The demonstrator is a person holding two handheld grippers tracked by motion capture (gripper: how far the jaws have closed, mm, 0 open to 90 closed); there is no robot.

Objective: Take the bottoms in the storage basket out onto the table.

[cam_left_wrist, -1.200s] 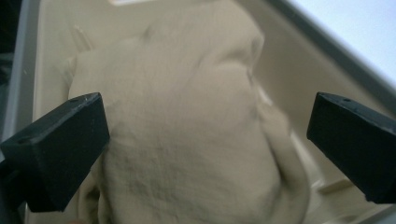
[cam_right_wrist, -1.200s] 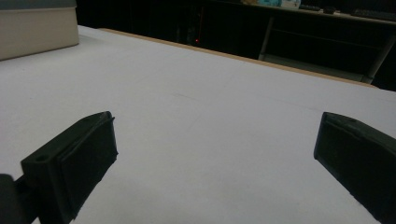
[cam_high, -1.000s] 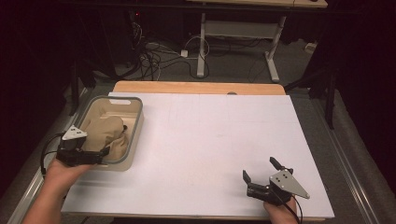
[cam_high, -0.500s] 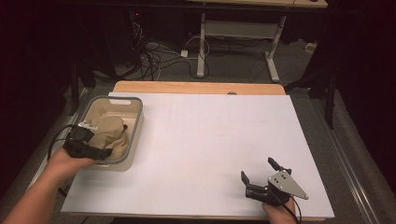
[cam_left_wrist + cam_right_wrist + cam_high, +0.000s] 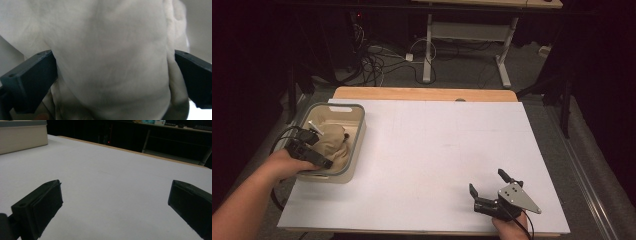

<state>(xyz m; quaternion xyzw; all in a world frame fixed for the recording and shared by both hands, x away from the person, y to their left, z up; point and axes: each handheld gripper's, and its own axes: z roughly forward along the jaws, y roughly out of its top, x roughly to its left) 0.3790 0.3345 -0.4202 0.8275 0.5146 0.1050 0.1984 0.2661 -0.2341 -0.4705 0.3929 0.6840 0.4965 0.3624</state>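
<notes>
While lying bunched inside grey bin (image 5: 357,131) at table (image 5: 427,150) left: beige cloth (image 5: 110,62), bulging between spread fingers (image 5: 30,80) of left gripper (image 5: 319,159). Right gripper (image 5: 488,190) fingers apart, hovering over bare table.

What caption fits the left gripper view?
Open hand-held gripper straddling crumpled beige cloth, jaws wide on either side.

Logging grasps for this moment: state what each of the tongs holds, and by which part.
Nothing is held. The left tongs stand open astride the beige cloth in the bin, not closed on it. The right tongs are open above the table.
</notes>
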